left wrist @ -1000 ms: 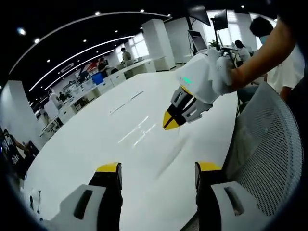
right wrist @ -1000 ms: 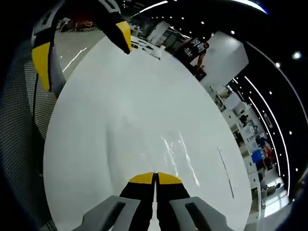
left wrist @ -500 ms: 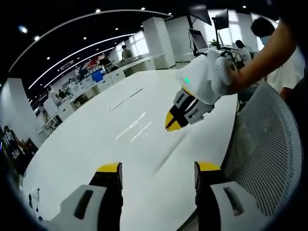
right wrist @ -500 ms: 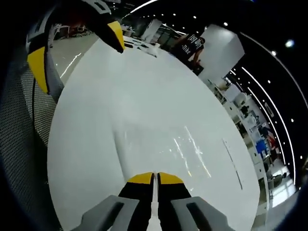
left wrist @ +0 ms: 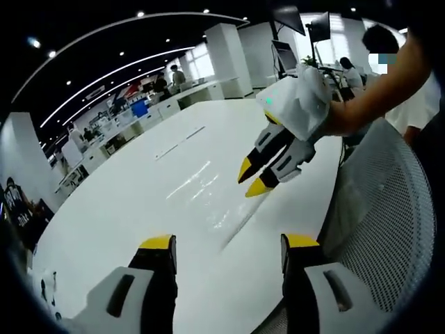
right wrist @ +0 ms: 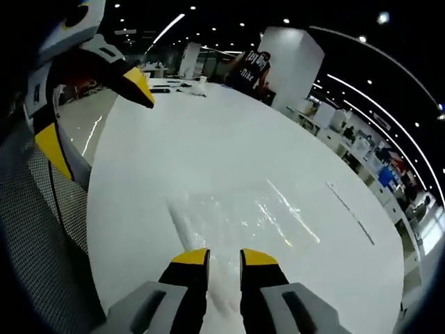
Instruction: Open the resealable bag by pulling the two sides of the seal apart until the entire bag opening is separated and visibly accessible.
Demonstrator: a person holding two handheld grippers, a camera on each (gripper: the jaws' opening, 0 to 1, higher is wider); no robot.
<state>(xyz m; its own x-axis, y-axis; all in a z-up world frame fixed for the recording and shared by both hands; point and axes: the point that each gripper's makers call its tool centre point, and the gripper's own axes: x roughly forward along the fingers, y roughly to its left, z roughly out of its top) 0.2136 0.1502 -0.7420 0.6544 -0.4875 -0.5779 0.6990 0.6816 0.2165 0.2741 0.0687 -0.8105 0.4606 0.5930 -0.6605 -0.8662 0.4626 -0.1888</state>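
Change: since the earlier frames the right gripper [right wrist: 224, 256] has parted its jaws, which were pressed together a moment ago; in the left gripper view it [left wrist: 252, 179] now shows a clear gap between its yellow tips and sits a little higher above the tabletop.
Left gripper: left gripper [left wrist: 226, 245] hangs low over the white table [left wrist: 139, 209], jaws spread wide with nothing between them; in the right gripper view it [right wrist: 94, 111] enters from the upper left, also agape.
Bag: clear resealable bag [right wrist: 236, 216] lies flat on the table, just ahead of the right gripper's tips; it reads mostly as glare and a faint edge. In the left gripper view its long edge [left wrist: 240, 223] runs as a thin line between the two grippers.
Right gripper: released, tips just above or at the bag's near edge; whether they touch the film, cannot tell.
Surround: mesh chair back [left wrist: 389, 216] at the right of the left gripper view; person in a dark shirt [right wrist: 252, 69] at the far end of the table.
Meaning for task: neither tool grips the seal, and no separated opening is discernible. My read is that the letting-go marks a regrip or a finished pull; the seal's state is too faint to judge.
Next need: each gripper must take one lip of the seal before any pulling apart.
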